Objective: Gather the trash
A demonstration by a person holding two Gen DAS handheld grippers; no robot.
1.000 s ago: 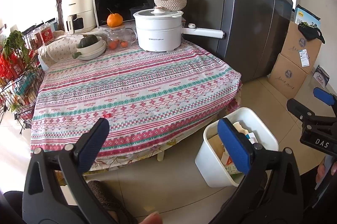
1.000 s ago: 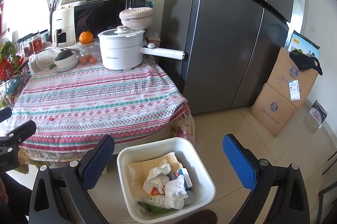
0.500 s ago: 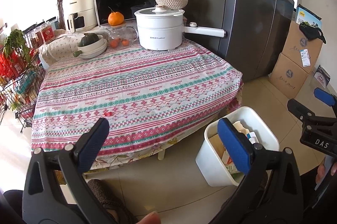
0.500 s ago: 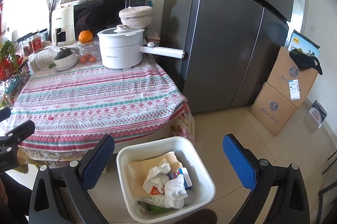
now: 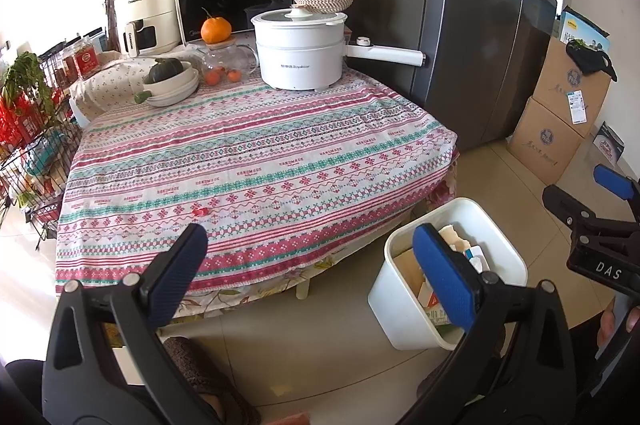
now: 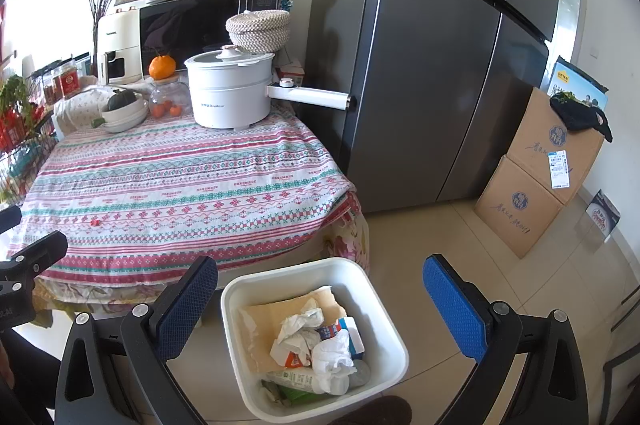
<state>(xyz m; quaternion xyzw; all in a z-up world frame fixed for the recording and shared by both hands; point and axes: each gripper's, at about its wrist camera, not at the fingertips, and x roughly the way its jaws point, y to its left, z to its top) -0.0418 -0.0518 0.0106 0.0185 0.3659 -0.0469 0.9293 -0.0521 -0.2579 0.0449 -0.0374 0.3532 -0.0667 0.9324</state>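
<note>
A white square plastic trash bin (image 6: 390, 321) sits on the tiled floor beside the striped-cloth table (image 5: 248, 161), holding crumpled white tissues (image 6: 332, 357) and cartons. Left gripper (image 5: 316, 265) and right gripper (image 6: 320, 309) hover wide open, empty. The trash looks light, soft, best pinched mid-wad.

The tabletop (image 5: 256, 161), under a striped patterned cloth, carried a white pot (image 5: 300, 53), a bowl (image 5: 170, 85) and a glass jar (image 5: 224, 59) along its far edge (a tiny red scrap (image 5: 199, 211) lay near its front edge). A white bin (image 6: 312, 337) stood on the tiled floor (image 6: 460, 245) by the tabletop's right front corner.
</note>
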